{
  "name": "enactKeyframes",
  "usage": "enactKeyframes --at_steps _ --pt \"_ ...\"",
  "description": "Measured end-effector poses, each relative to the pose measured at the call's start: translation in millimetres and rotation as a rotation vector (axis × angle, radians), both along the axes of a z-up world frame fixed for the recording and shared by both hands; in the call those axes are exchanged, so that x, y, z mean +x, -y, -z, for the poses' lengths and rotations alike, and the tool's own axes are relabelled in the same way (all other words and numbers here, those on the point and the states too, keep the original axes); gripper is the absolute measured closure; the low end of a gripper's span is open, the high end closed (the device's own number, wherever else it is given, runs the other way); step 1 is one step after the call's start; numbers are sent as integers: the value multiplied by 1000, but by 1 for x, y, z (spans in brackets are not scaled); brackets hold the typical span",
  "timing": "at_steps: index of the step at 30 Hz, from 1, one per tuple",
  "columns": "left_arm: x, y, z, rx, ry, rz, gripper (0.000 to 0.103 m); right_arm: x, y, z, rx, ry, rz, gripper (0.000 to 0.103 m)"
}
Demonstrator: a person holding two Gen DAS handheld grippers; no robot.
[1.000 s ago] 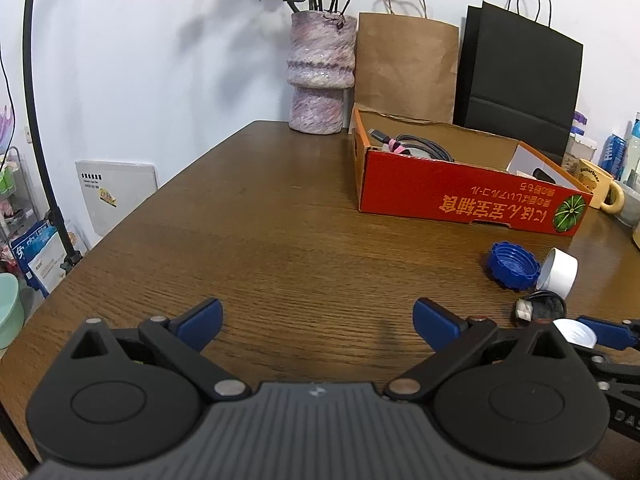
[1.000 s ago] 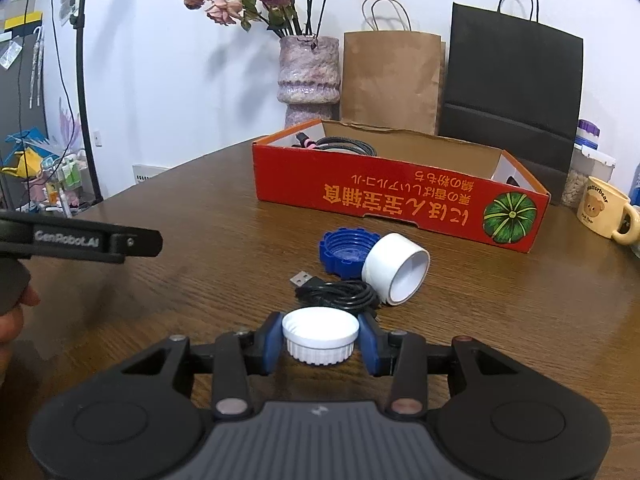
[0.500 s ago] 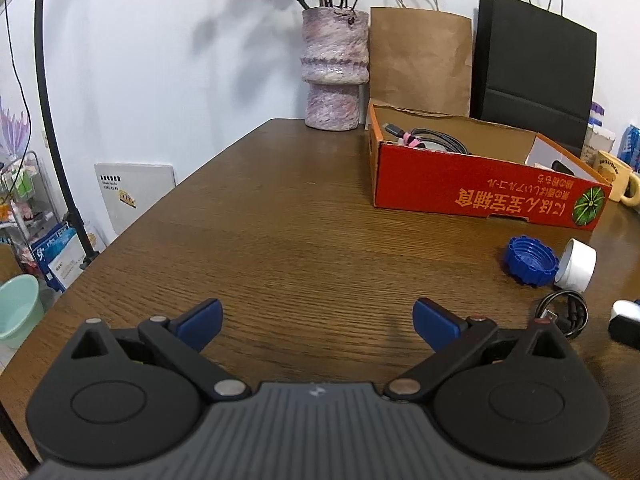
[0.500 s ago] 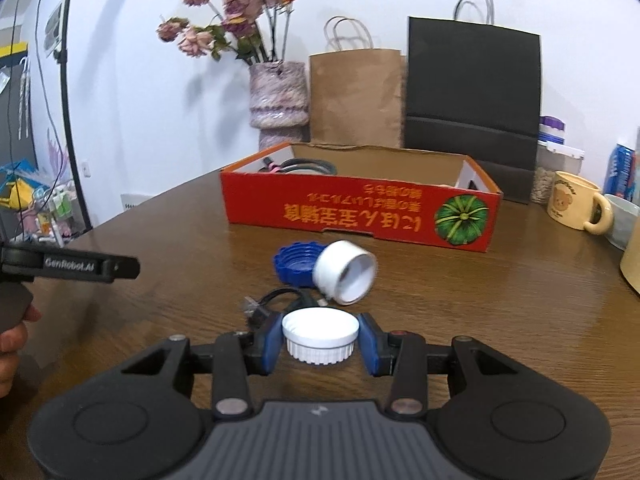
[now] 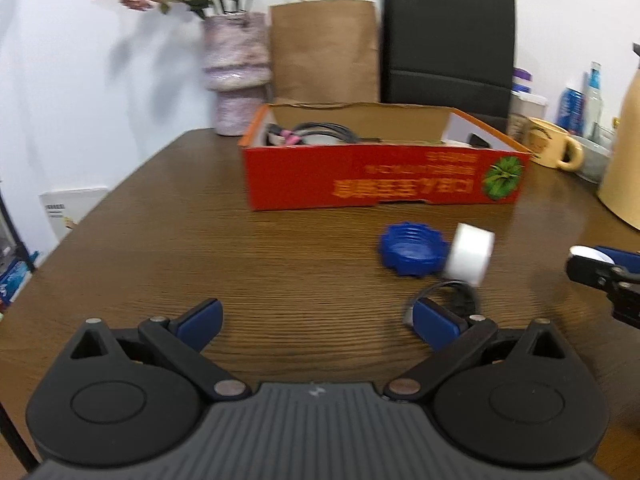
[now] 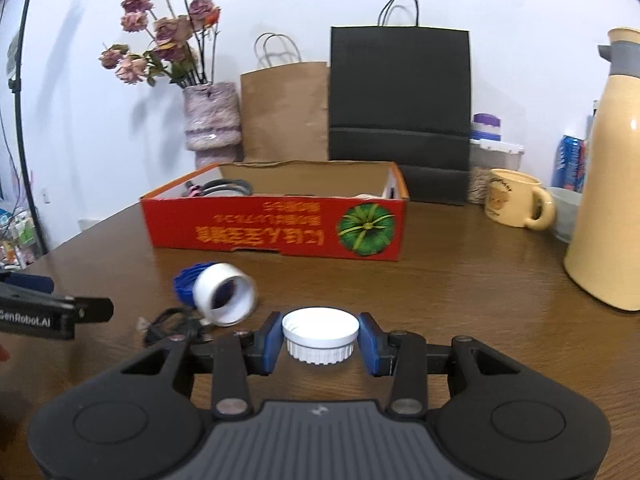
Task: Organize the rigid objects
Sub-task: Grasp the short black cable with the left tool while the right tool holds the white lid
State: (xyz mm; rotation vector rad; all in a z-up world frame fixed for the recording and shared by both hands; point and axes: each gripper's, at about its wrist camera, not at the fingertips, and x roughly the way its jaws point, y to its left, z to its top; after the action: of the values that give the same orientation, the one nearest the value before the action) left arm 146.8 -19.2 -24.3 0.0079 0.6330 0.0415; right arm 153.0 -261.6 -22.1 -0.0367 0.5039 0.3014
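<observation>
Two wrist views over a brown wooden worktop (image 5: 280, 248).

Right gripper (image 6: 319, 338): blue fingers (image 6: 267, 342) clenched on a white ribbed cap (image 6: 319, 334), held open side up, above the worktop and nearer than the box.

Left gripper (image 5: 316, 320): fingers (image 5: 200, 318) spread wide, released, grasping nothing, bare wood between them. Right-hand finger just in front of a coiled black cable (image 5: 448, 300).

Red cardboard box (image 6: 276, 228) with a green pumpkin picture and upside-down print, open at the top, toward the back of the worktop. Dark cables (image 5: 320, 132) inside at its left end.

In front of the box: blue scalloped lid (image 5: 412, 250) lying flat, touching a white tape roll (image 5: 470, 260) tipped on its edge, hollow side toward the right camera. Black cable just beside both, on the near side.

Behind the box, against a white wall: mottled purple vase (image 6: 212, 122) with dried pink flowers (image 6: 164, 36), brown paper bag (image 6: 286, 112), black paper bag (image 6: 400, 96).

Right of the box: cream mug (image 6: 516, 204), tall cream jug (image 6: 608, 184), blue can (image 6: 570, 164), lidded containers, partly hidden.

In the left view, right gripper's tip at the right edge with the white cap; in the right view, left gripper's black body, lettered, at the left edge. Both views slightly blurred.
</observation>
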Motion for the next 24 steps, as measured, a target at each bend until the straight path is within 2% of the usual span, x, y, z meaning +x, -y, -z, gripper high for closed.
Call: enactKeyframes --at_steps 6,11,24 --pt "16 31 2 3 -22 49 0 9 16 2 -7 -1 33 64" --pt "31 52 10 31 -39 54 0 9 20 3 2 7 57 64" --pt "40 52 21 25 -69 31 0 8 17 4 -22 15 76 64"
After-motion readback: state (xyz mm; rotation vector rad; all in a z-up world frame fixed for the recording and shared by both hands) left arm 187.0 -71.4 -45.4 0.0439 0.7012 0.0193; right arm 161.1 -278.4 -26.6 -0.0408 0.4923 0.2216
